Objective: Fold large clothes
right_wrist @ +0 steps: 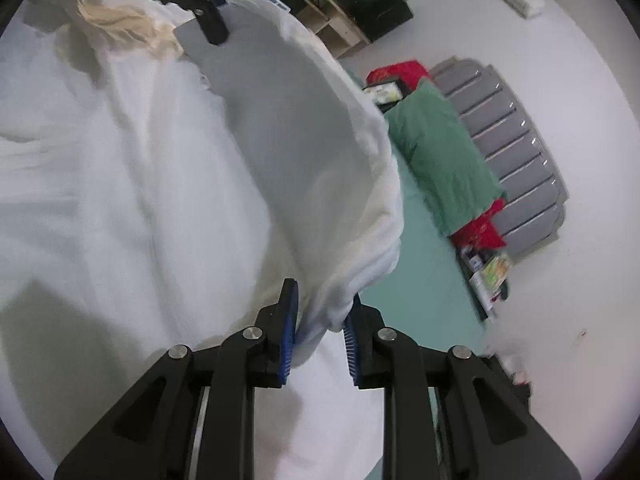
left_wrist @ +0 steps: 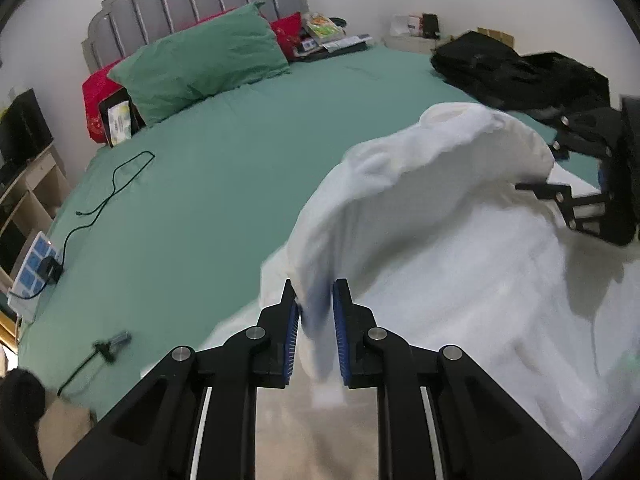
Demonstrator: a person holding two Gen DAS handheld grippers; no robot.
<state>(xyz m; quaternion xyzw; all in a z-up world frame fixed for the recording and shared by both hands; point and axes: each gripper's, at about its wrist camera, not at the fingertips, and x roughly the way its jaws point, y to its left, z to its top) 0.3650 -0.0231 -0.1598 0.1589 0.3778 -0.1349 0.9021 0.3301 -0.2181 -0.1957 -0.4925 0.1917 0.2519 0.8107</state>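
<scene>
Bedroom w/ bed in green sheet (left_wrist: pixel 224 184), grey slatted headboard (left_wrist: pixel 192 4) at far end.

Left wrist view: green pillow (left_wrist: pixel 204 64) laid over red pillow (left_wrist: pixel 96 92) by headboard. Black cable (left_wrist: pixel 116 184) trails across sheet on left; power strip (left_wrist: pixel 34 264) seen at bed edge. Black clothing (left_wrist: pixel 516 68) heaped at far right corner. White garment (left_wrist: pixel 460 248) is spread over near right part of bed, one edge lifted off the sheet. Left gripper (left_wrist: pixel 316 320) is closed to a narrow gap, a fold of white cloth pinched between blue pads (left_wrist: pixel 294 332). Right gripper (left_wrist: pixel 560 196) is seen at right edge, over the garment.

Right wrist view: white garment (right_wrist: pixel 120 200) fills left and centre, raised edge arching up. Right gripper (right_wrist: pixel 320 320) is partly closed, bunched cloth edge clamped between its pads (right_wrist: pixel 290 328). Left gripper (right_wrist: pixel 208 20) is seen top left, gripping same edge. Green pillow (right_wrist: pixel 440 160) and headboard (right_wrist: pixel 512 152) lie beyond on right; wooden shelving (right_wrist: pixel 320 12) at top.
</scene>
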